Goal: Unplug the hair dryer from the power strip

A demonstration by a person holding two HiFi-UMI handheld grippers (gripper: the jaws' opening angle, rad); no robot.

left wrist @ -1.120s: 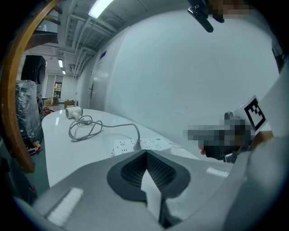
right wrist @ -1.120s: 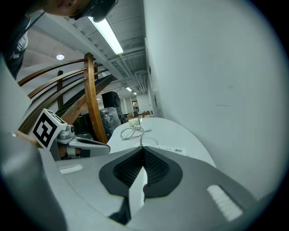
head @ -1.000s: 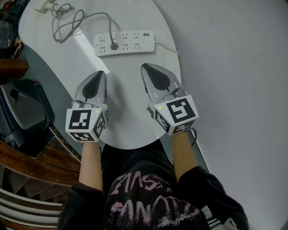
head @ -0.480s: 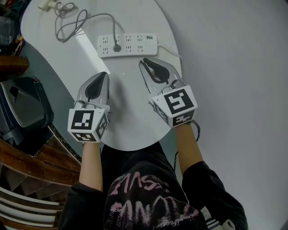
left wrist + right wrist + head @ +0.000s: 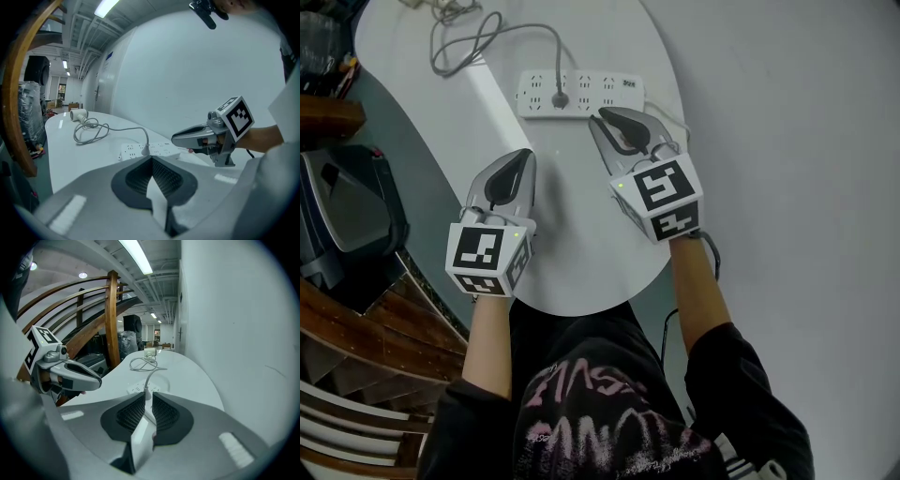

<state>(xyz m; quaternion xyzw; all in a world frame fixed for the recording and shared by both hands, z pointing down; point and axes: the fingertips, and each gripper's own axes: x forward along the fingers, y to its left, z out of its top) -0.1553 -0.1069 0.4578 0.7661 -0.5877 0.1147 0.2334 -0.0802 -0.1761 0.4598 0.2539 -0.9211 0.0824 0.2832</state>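
Note:
A white power strip [image 5: 591,94] lies across the far part of the white oval table [image 5: 581,248]. A grey plug [image 5: 562,98] sits in it, and its cord [image 5: 469,42] loops away to the white hair dryer [image 5: 76,114] at the far end. My right gripper [image 5: 602,114] hovers just short of the strip's near edge, right of the plug. Its jaws stand a thin slit apart with nothing between them, and the plug [image 5: 146,389] shows through the slit. My left gripper [image 5: 525,153] hangs further back over the table, shut and empty.
The strip's own white cable [image 5: 670,117] runs off the table's right edge. A dark case [image 5: 342,206] and wooden stair rails [image 5: 337,309] lie left of the table. A plain grey surface lies to the right.
My right gripper has moved forward and slightly left, up to the power strip's near edge. The left gripper has barely moved.

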